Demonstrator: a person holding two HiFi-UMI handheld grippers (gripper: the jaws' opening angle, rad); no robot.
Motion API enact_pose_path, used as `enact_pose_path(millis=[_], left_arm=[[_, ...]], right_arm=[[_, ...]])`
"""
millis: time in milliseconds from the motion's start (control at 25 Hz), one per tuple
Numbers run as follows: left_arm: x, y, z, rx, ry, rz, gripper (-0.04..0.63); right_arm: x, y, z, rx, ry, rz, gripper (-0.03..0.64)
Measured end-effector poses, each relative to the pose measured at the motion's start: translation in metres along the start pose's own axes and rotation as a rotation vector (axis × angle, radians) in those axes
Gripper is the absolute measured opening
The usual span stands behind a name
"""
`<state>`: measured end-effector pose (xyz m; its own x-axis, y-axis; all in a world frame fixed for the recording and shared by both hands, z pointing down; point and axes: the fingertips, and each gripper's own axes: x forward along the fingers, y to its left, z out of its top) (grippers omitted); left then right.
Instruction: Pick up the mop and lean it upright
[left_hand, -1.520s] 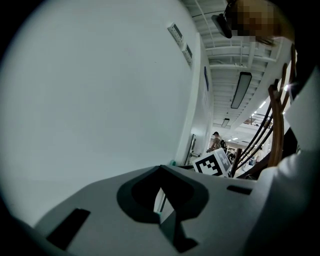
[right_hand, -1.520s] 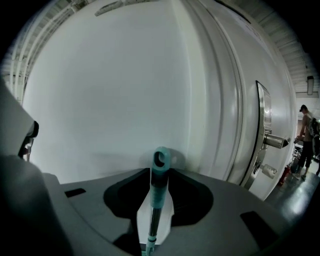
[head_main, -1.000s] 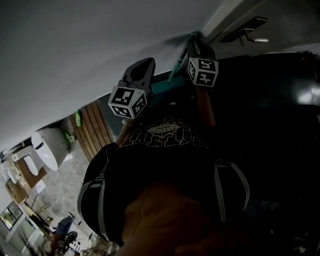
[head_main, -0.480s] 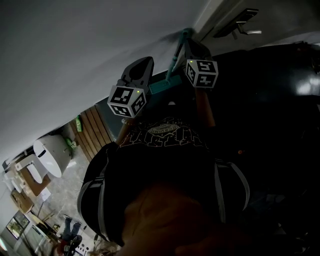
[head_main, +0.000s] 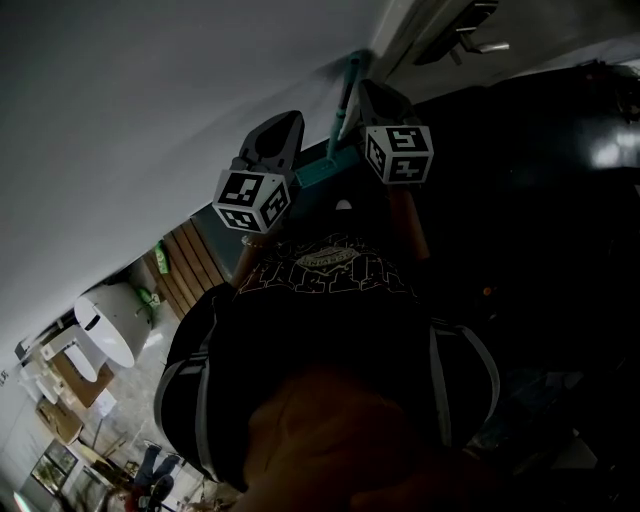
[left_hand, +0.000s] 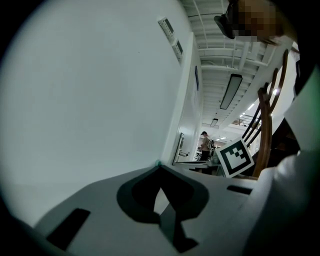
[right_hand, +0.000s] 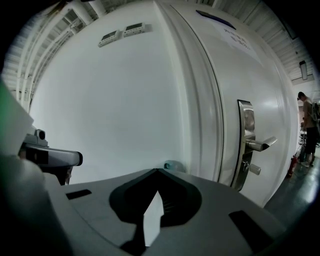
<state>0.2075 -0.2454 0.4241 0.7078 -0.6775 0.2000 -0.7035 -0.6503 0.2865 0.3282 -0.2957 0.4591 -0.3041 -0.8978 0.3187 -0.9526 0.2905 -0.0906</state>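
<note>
Head view showed the mop (head_main: 343, 105) as a teal pole set steeply upright, its top end against the wall (head_main: 200, 80) just beside the frame of the door (head_main: 560, 28). The right claw (head_main: 378, 95) sat close against the pole on its door side. The left claw (head_main: 280, 135) sat on the side away from the door, a little apart from the pole. Whether either one touched the pole could not be told from there.

Right gripper view had the right claw (right_hand: 157, 172) with its jaws together, tips meeting and nothing seen between them. Just past the tips, toward the door, the teal pole end (right_hand: 172, 165) rested on the wall, short of the door handle (right_hand: 255, 145).

Left gripper view told the same of the left claw (left_hand: 159, 167) – jaws together, nothing between them – with only a teal speck showing at the tips. The right claw's marker cube (left_hand: 234, 157) stood on the door side, and a person (left_hand: 205, 145) was far off past the door.
</note>
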Motion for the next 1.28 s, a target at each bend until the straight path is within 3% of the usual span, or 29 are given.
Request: enact_pose_path(millis=[640, 1280], left_arm=[[-0.003, -0.028, -0.007, 0.023, 0.043, -0.111, 0.046], [-0.024, -0.064, -0.027, 0.027, 0.070, -0.194, 0.046]], right_arm=[[-0.072, 0.025, -0.009, 0.046, 0.015, -0.067, 0.020], [-0.125, 0.054, -0.032, 0.046, 0.048, -0.078, 0.018]])
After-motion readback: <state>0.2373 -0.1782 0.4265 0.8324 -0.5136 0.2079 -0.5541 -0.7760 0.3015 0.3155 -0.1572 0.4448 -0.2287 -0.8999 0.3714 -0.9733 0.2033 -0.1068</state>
